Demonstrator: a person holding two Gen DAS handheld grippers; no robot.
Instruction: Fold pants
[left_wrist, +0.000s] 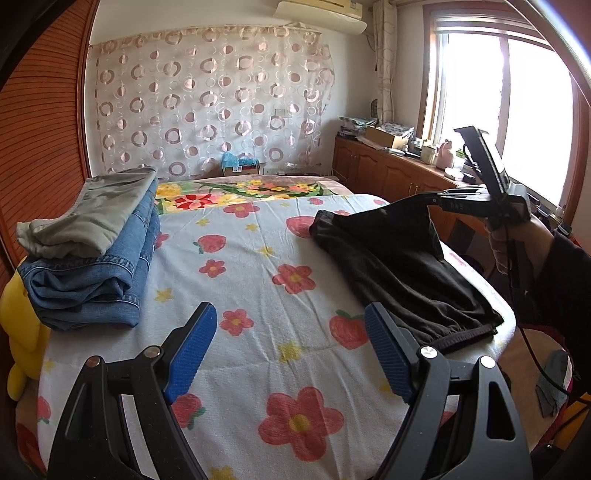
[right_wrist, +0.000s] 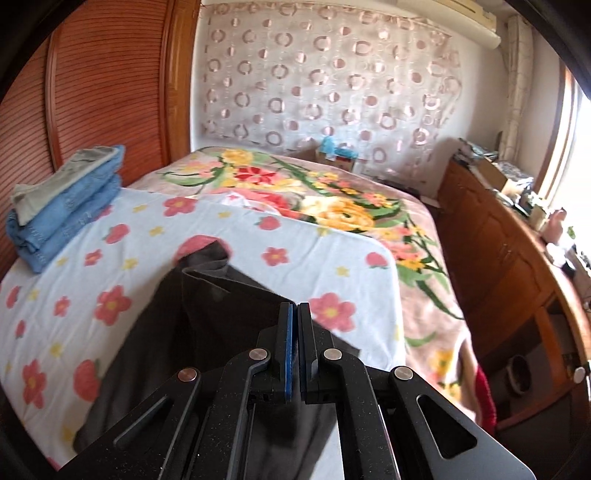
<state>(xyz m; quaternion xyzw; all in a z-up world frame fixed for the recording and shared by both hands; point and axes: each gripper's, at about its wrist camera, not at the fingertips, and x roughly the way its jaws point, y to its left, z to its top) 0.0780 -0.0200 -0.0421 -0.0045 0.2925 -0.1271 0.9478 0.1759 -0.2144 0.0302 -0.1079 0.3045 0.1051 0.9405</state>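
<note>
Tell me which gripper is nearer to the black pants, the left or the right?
Right. The right gripper is shut on an edge of the black pants, lifting it. The left gripper hovers open over the sheet beside their waistband, not touching.

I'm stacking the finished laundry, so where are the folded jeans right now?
In the left wrist view the folded jeans lie at the bed's left edge beside the wooden wardrobe, under a folded grey garment, across from the black pants.

black pants (left_wrist: 399, 269); flower-and-strawberry sheet (left_wrist: 258, 280)
</note>
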